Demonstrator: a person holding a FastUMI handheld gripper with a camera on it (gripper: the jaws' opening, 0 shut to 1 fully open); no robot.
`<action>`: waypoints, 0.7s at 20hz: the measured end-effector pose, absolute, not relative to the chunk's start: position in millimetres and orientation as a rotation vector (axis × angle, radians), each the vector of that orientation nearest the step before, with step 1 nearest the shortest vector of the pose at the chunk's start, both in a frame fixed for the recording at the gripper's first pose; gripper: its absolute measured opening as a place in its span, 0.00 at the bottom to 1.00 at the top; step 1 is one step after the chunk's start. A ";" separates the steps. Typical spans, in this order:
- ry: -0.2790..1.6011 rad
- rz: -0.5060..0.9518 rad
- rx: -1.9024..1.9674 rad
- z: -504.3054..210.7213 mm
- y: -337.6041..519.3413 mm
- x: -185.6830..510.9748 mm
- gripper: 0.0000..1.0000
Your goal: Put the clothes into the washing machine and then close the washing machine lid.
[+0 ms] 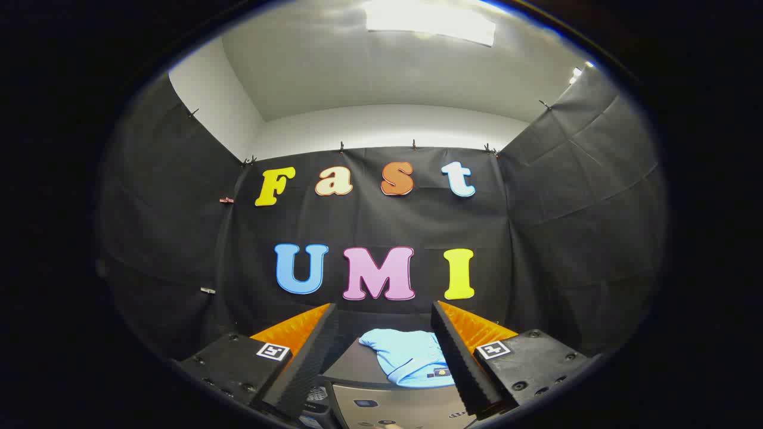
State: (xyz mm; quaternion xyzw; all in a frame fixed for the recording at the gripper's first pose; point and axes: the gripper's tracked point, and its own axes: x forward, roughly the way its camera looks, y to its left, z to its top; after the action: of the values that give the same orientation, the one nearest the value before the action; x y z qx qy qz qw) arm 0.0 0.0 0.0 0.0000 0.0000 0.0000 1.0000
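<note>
A light blue garment point(408, 356) lies bunched on the dark flat top of the washing machine point(351, 368), whose grey front panel point(393, 408) shows just below it. My gripper point(383, 325) is open, held above and in front of the machine. The garment sits in the gap between the two fingers and a little beyond them, closer to the right finger point(456, 357), which hides its right edge. Nothing is between the fingers at grip height. The left finger point(304, 363) stands apart from the cloth.
Black cloth walls point(566, 238) close the booth behind and on both sides of the machine. A white ceiling with a bright lamp point(429, 21) is overhead. Small clips point(226, 200) pin the cloth on the left.
</note>
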 end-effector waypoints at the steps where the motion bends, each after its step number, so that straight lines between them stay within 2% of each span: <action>1: 0.001 -0.002 -0.001 0.3 -0.8 -0.2 0.97; 14: 0.018 -0.014 -0.032 1.2 -1.6 -0.3 0.98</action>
State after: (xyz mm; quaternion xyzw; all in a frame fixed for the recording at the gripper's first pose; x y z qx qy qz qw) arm -0.3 -1.6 1.2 -0.0159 0.0091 -0.0070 0.9998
